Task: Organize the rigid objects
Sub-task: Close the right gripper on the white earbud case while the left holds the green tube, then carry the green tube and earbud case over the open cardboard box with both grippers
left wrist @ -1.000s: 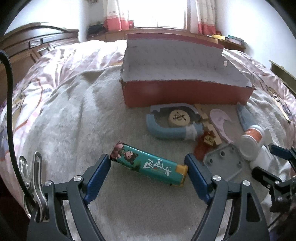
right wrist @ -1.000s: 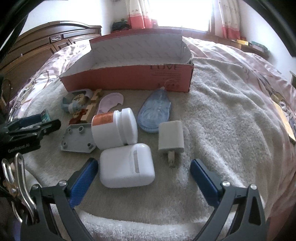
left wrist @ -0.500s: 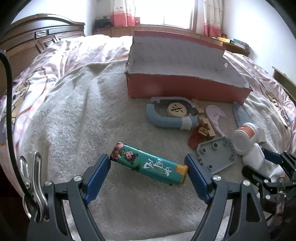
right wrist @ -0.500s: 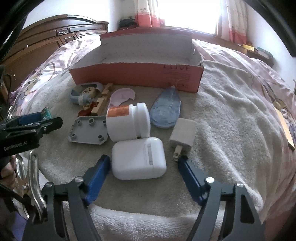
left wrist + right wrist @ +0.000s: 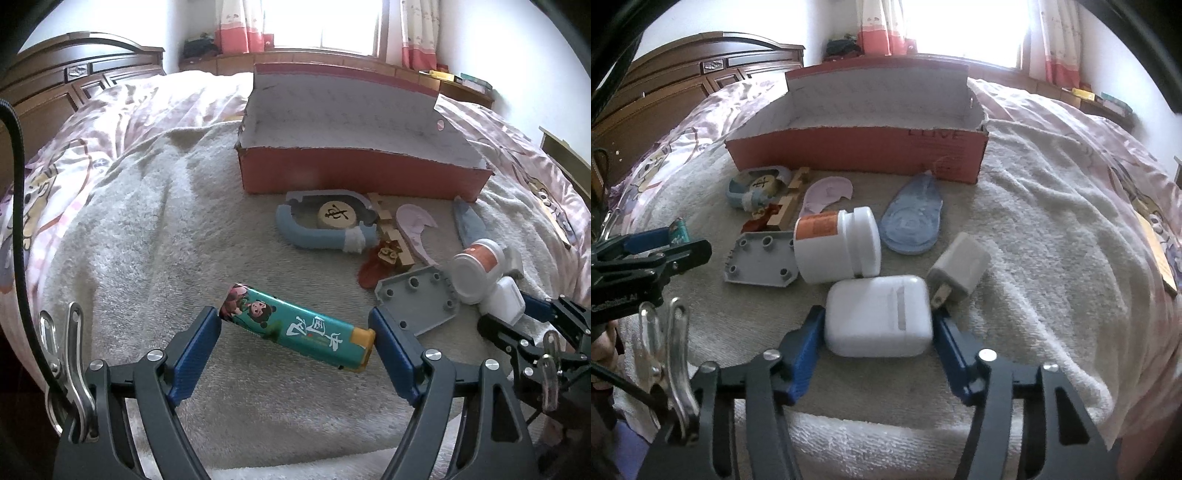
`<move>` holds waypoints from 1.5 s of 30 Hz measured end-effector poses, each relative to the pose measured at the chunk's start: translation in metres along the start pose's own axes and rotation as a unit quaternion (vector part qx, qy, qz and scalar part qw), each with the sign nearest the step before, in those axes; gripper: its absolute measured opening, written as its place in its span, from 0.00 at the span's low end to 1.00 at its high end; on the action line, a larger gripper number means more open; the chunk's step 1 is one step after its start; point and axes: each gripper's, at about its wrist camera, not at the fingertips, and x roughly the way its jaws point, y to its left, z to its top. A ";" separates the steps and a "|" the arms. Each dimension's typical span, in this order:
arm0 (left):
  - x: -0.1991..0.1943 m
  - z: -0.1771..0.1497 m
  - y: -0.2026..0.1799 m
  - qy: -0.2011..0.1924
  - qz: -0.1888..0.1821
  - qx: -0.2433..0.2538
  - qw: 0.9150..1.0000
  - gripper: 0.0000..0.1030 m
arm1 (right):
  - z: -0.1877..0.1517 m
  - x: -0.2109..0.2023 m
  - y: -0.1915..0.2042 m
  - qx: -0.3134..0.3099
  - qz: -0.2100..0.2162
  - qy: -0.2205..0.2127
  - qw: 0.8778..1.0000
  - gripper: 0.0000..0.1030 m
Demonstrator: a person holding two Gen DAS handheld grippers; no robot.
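Observation:
My left gripper [image 5: 297,332] is shut on a teal cartoon-printed box [image 5: 295,326], pads on its two ends, held above the towel. My right gripper [image 5: 879,328] is shut on a white earbud case [image 5: 878,320], one pad on each side. A red cardboard box [image 5: 354,177] with a white inside stands open at the back; it also shows in the right wrist view [image 5: 857,149]. On the towel lie a white jar [image 5: 836,249], a white charger plug [image 5: 960,271], a grey plate [image 5: 761,262], a blue curved piece [image 5: 317,232] and a wooden chess disc [image 5: 337,214].
A blue oval piece [image 5: 912,221], a pale pink piece [image 5: 827,192] and small wooden blocks [image 5: 391,240] lie in front of the box. The grey towel [image 5: 147,240] covers a pink bedspread. A wooden headboard [image 5: 74,85] stands at the left.
My right gripper moved forward around the white earbud case and closed on it. My left gripper kept hold of the teal box and drew back a little.

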 end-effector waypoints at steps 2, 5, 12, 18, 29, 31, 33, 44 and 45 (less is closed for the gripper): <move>-0.002 0.000 -0.001 -0.001 0.000 0.001 1.000 0.81 | 0.000 0.000 -0.002 0.004 0.004 0.000 1.000 0.57; -0.004 0.000 -0.002 -0.003 0.000 0.003 1.000 0.81 | 0.000 -0.001 -0.003 0.007 0.008 -0.001 1.000 0.57; -0.007 0.001 -0.004 -0.004 -0.001 0.004 1.000 0.81 | 0.000 -0.005 -0.006 0.012 0.017 -0.003 1.000 0.57; -0.008 0.002 -0.005 -0.004 0.000 0.003 1.000 0.81 | -0.002 -0.008 -0.006 0.016 0.024 -0.007 1.000 0.57; -0.015 0.002 -0.006 -0.006 0.006 0.003 1.000 0.81 | 0.000 -0.020 -0.004 0.014 0.033 -0.025 0.999 0.57; -0.016 0.002 -0.006 -0.007 0.006 0.002 1.000 0.81 | 0.001 -0.023 -0.004 0.014 0.035 -0.030 0.999 0.57; -0.016 0.002 -0.007 -0.007 0.006 0.002 1.000 0.81 | 0.001 -0.025 -0.004 0.014 0.037 -0.034 0.999 0.57; -0.020 0.004 -0.007 -0.011 0.002 0.000 1.000 0.81 | 0.004 -0.033 -0.004 0.013 0.045 -0.052 0.998 0.57; -0.020 0.004 -0.007 -0.011 0.001 0.000 1.000 0.81 | 0.005 -0.034 -0.004 0.012 0.045 -0.053 0.997 0.57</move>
